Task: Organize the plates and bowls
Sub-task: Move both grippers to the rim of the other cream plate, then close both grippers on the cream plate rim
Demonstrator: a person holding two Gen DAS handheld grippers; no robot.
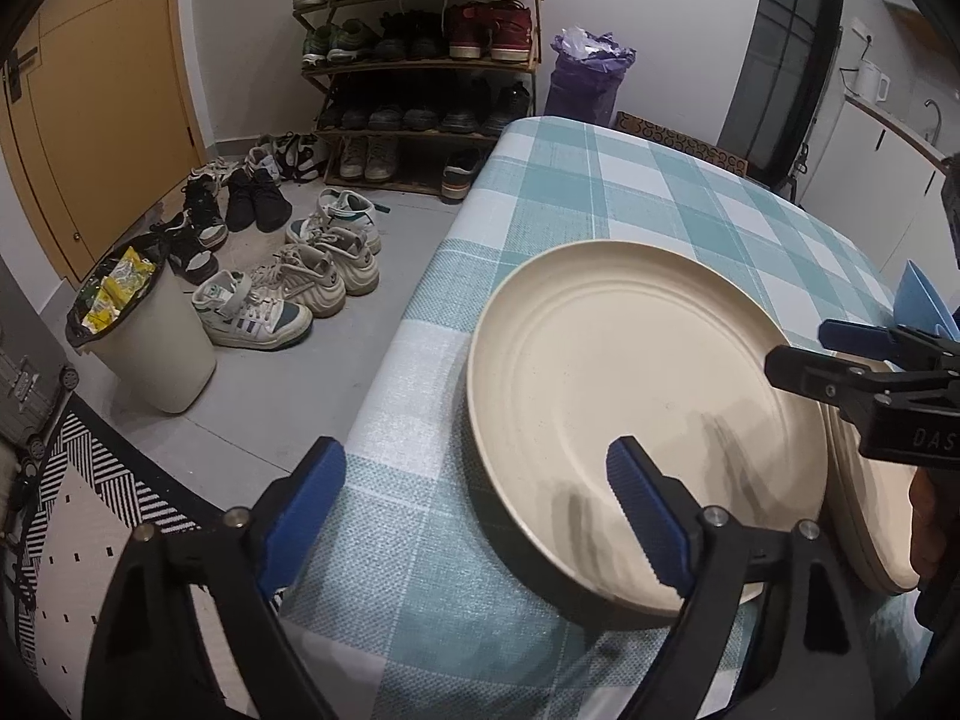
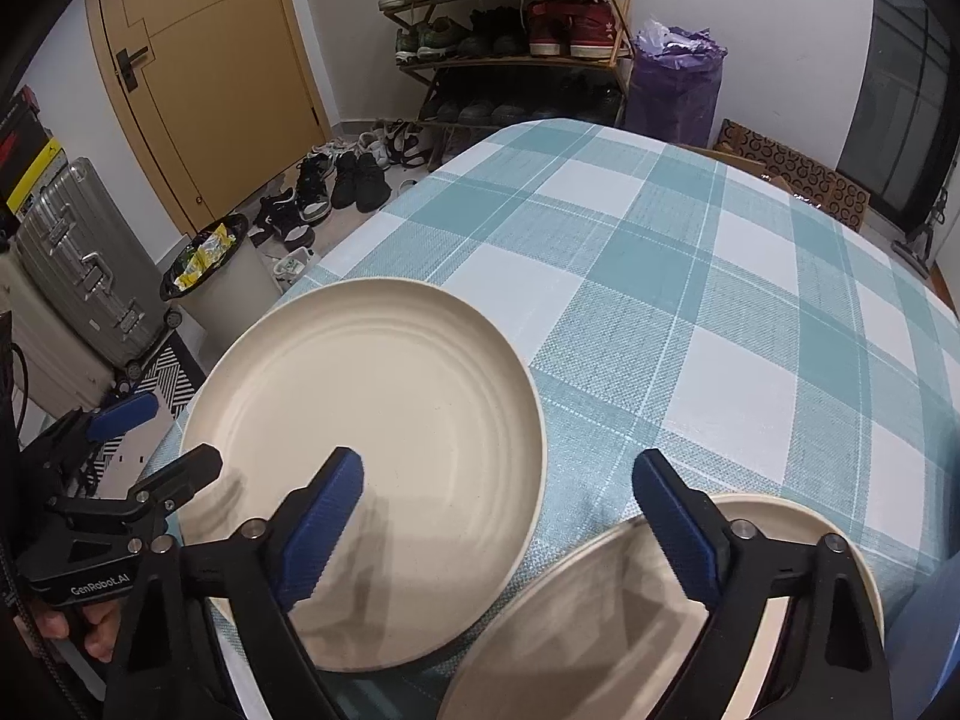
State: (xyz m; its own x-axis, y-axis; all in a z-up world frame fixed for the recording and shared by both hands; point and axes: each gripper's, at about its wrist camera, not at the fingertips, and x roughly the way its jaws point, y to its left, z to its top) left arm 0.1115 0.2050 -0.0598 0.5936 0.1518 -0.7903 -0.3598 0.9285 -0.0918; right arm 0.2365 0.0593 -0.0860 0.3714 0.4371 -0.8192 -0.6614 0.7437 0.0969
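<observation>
- Counter (image 2: 690, 276): covered in teal-and-white check cloth, filling the centre and right of both views.
- Plate (image 2: 372, 450): cream, ridged, lying flat on the counter at its left edge; centre-left in the right wrist view, centre-right (image 1: 636, 408) in the left wrist view.
- Second plate (image 2: 600, 618): cream, at the lower right of the right wrist view, just beside the first; its edge showed at the lower right (image 1: 870, 516) of the left wrist view. Whether the two touched could not be told.
- Left gripper (image 1: 474, 510): fingers spread wide and holding nothing, one blue pad over the cloth, the other over the plate's near rim; also seen at the lower left (image 2: 153, 438).
- Right gripper (image 2: 498, 522): fingers spread apart and empty, one pad over the first plate, the other over the second; also seen at the right edge (image 1: 810, 354).
- Bin (image 1: 144, 330): white, full of wrappers, on the floor at left.
- Shoe rack (image 1: 420, 60): upper centre, loose shoes (image 1: 288, 276) before it.
- Suitcase (image 2: 84, 264): silver, at left.
</observation>
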